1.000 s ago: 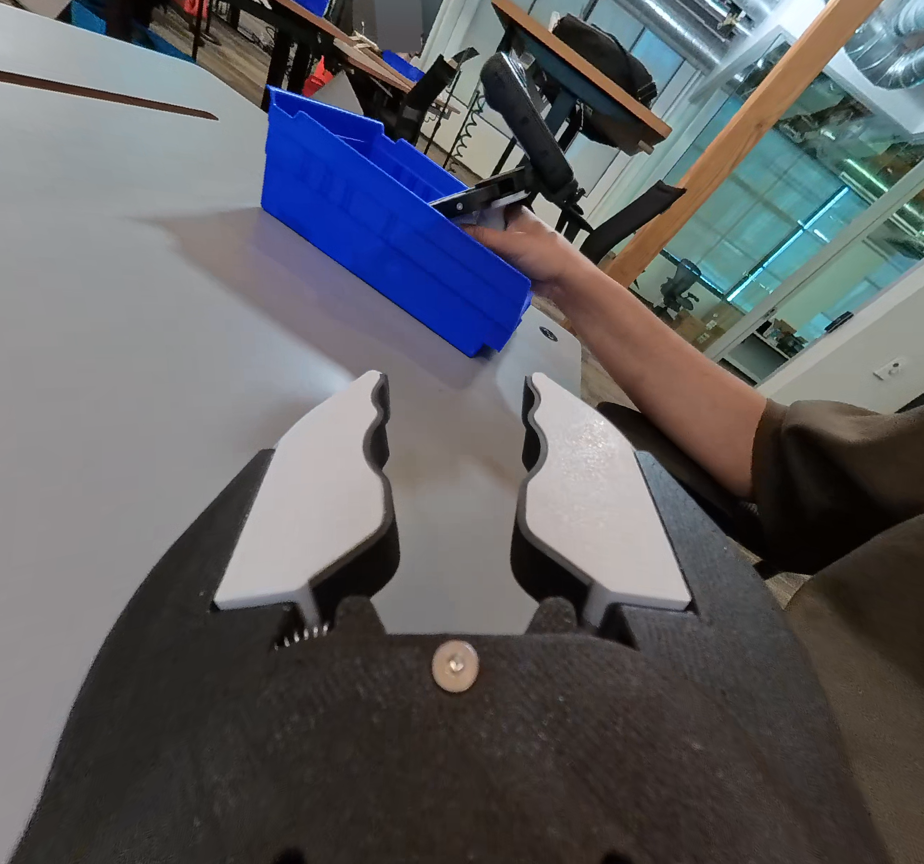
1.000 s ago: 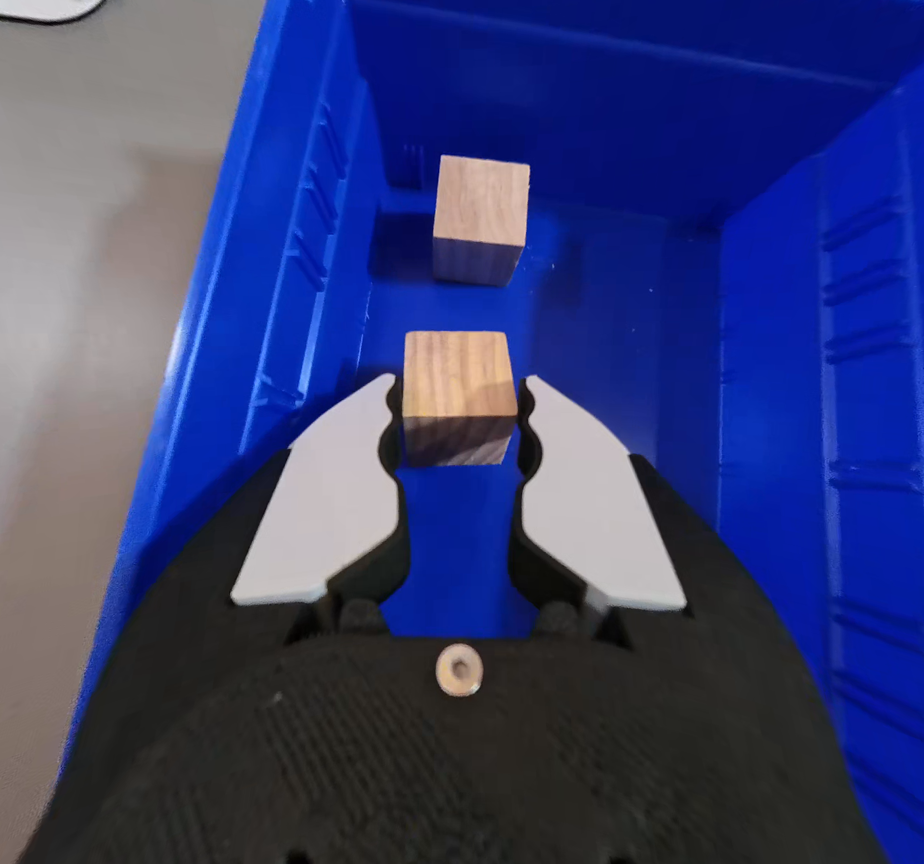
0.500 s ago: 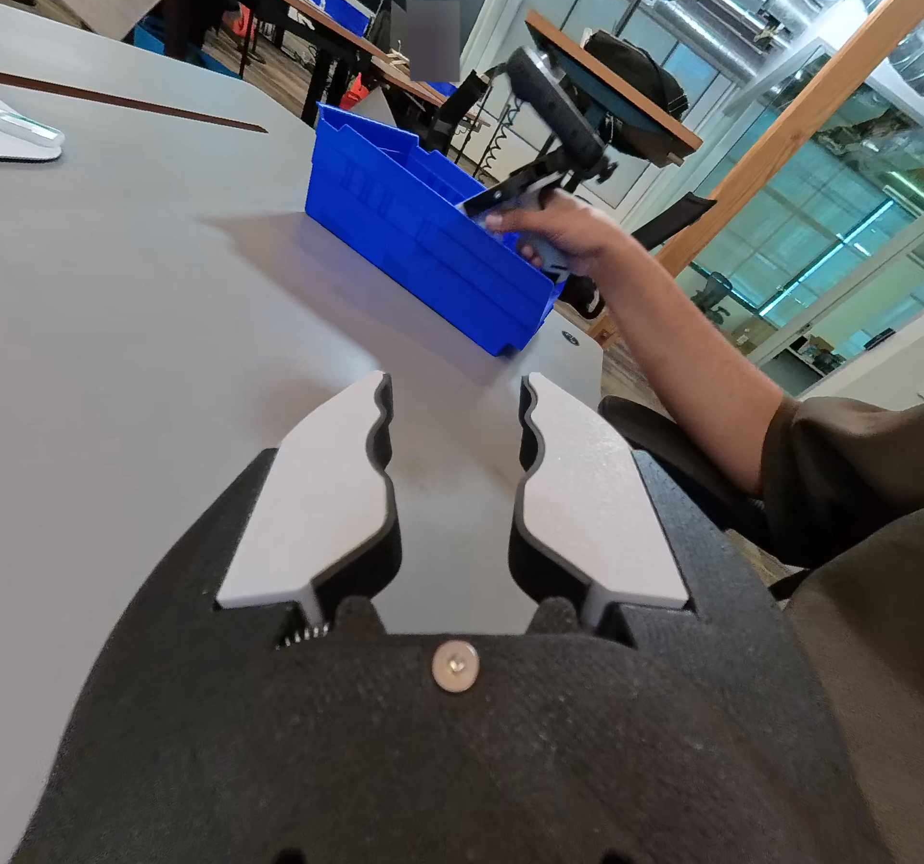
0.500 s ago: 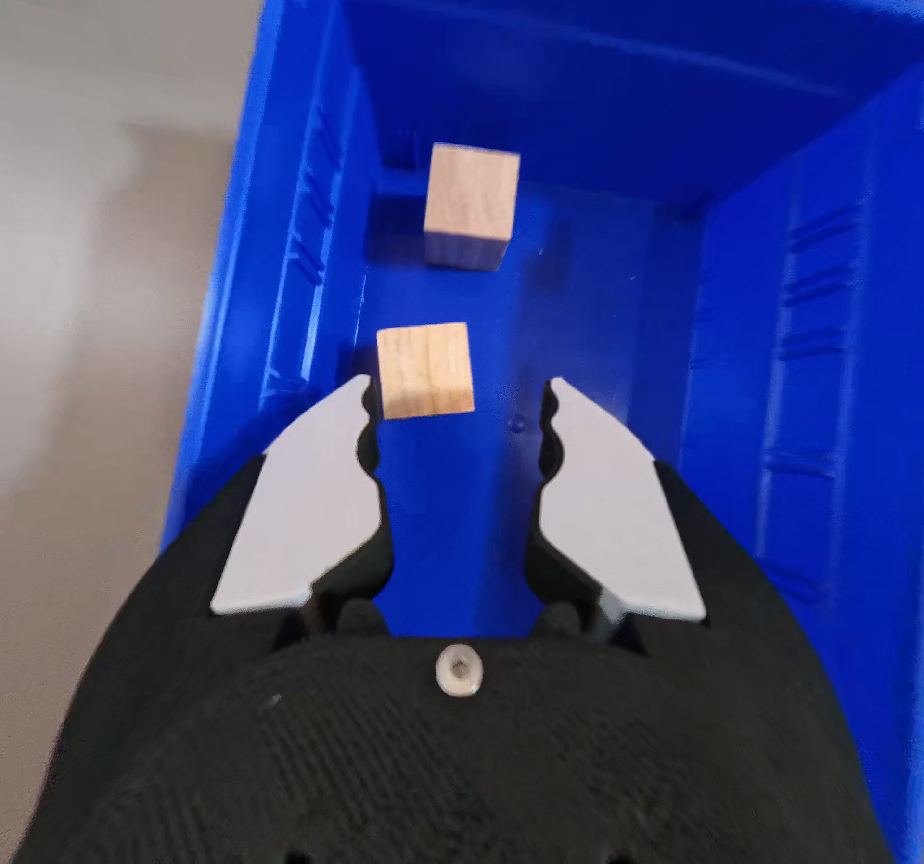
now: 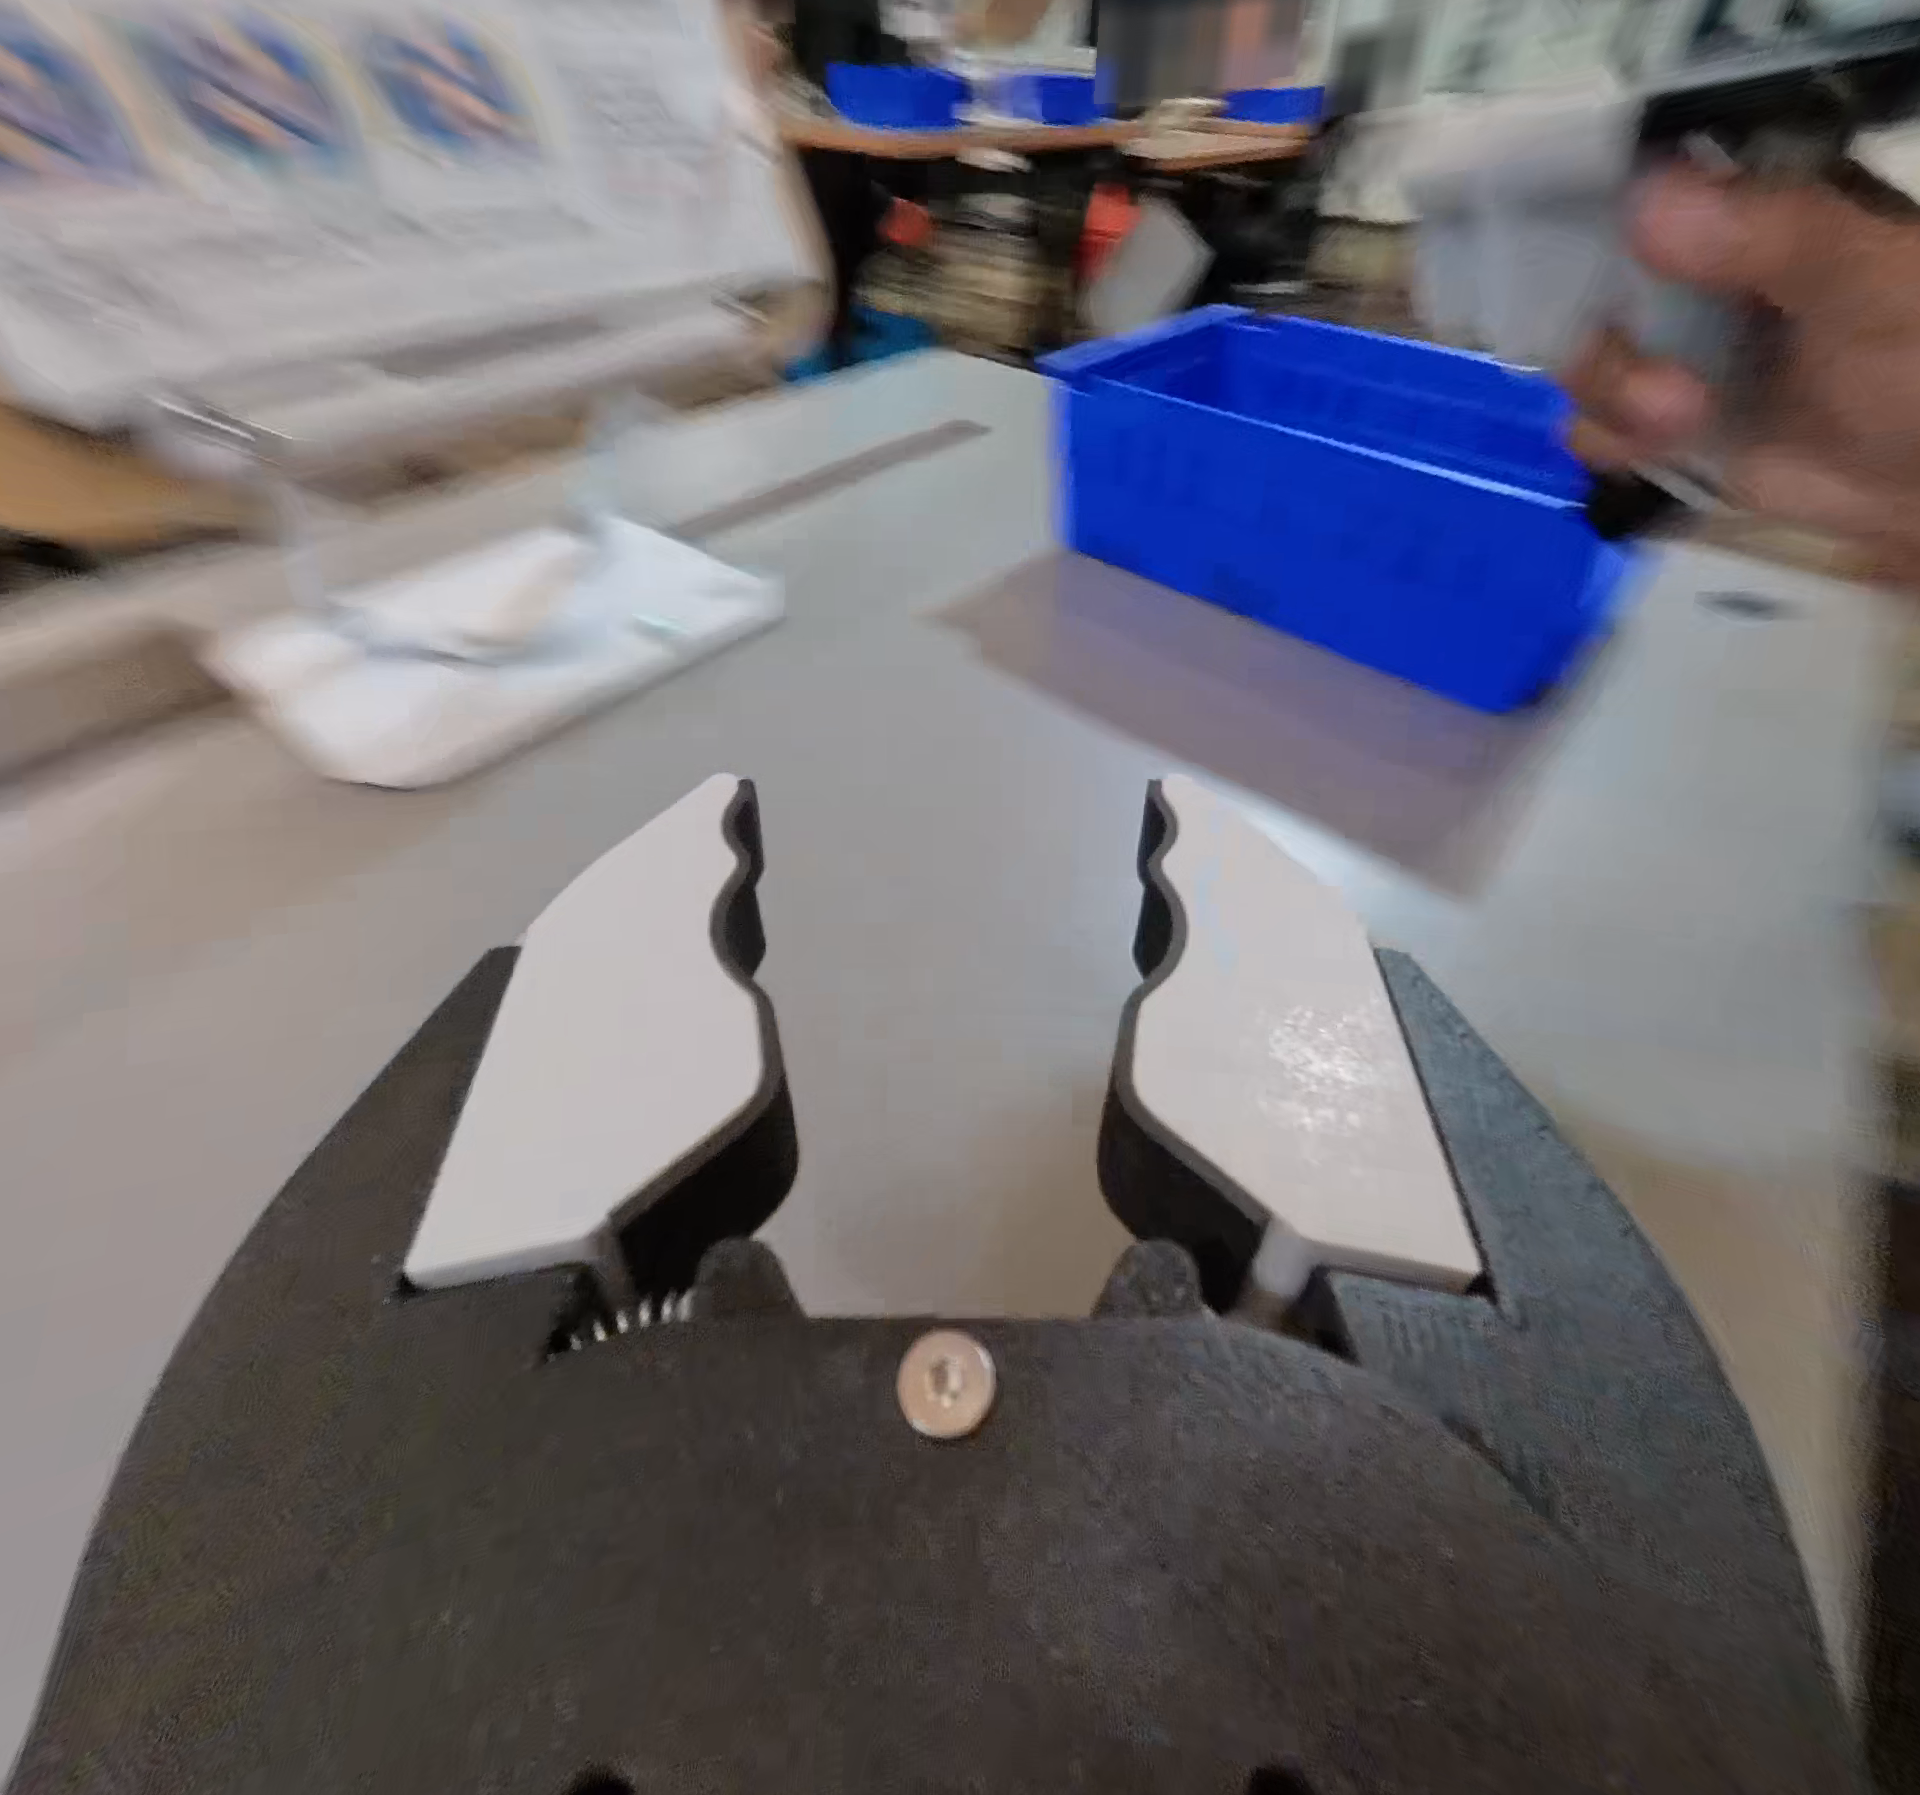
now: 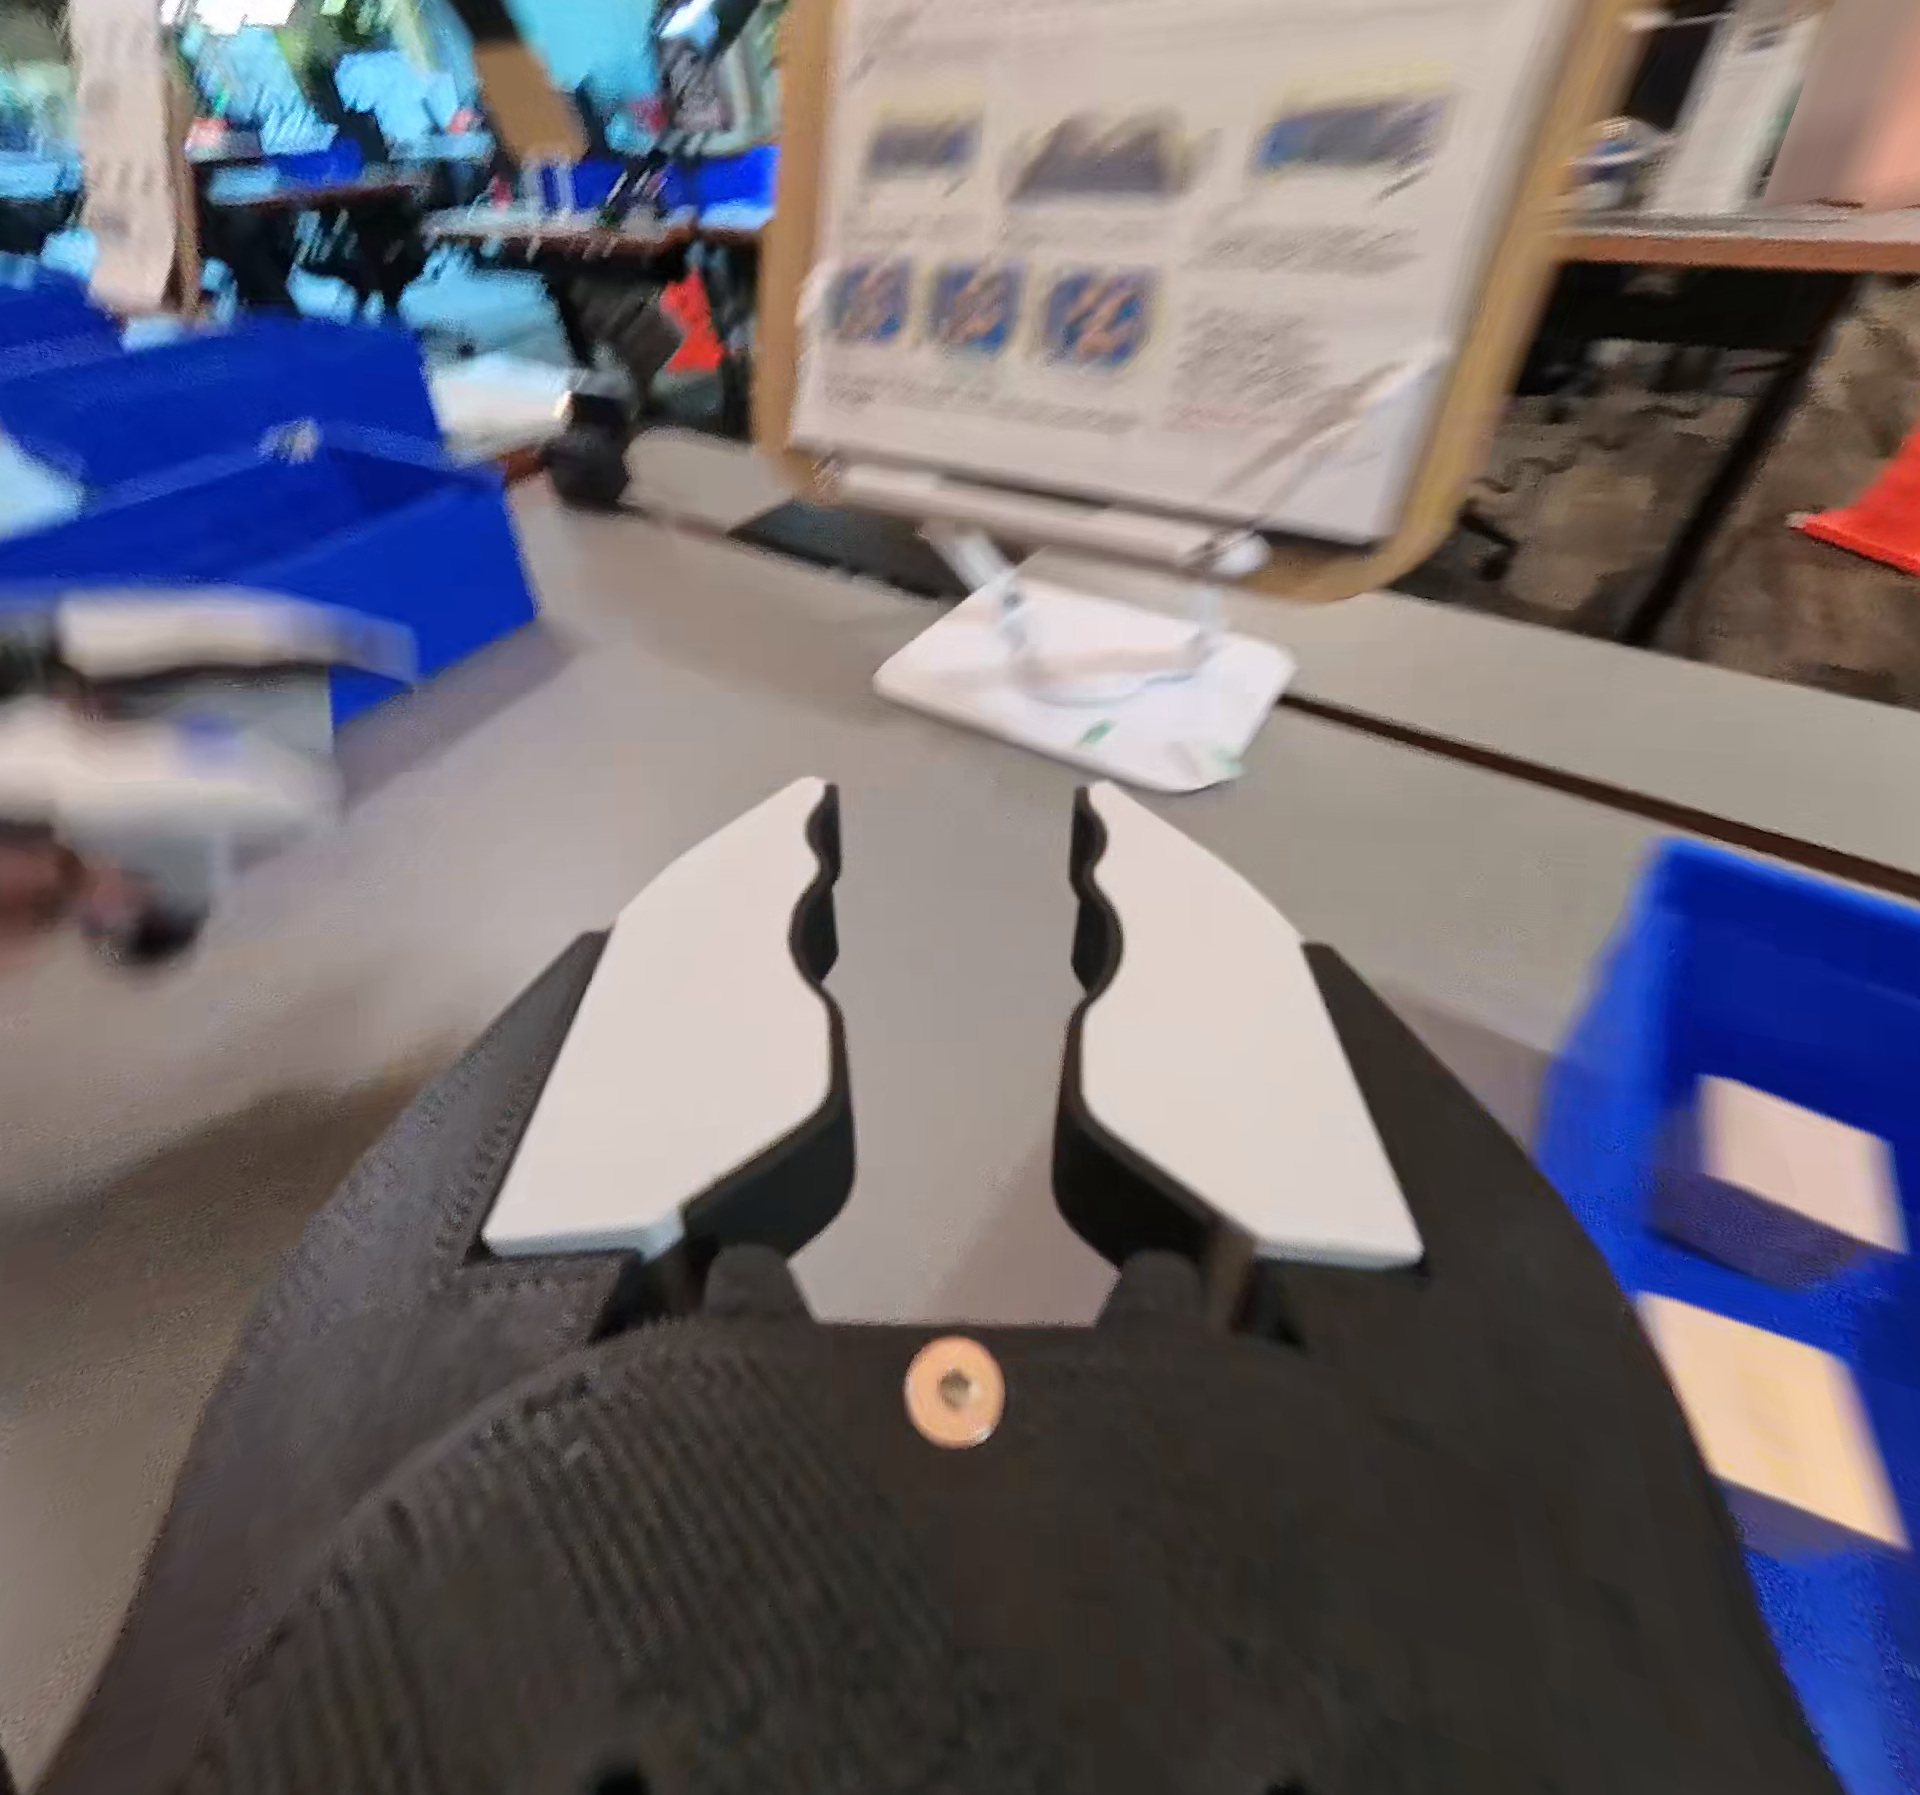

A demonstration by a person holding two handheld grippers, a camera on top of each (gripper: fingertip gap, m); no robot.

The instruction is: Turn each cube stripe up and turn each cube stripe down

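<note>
Grey table (image 5: 935, 706) lies under both empty, parted grippers, left gripper (image 5: 945, 800) and right gripper (image 6: 951, 805).

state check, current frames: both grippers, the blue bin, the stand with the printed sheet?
Left gripper: open, empty, above the grey table.
Right gripper: open, empty, outside the bin.
Blue plastic bin: upright on the table; contents hidden.
White-based stand with printed sheet: upright on the table.

Two low wrist views over grey table (image 5: 935, 706); shared white stand base (image 6: 1081, 706)
</note>
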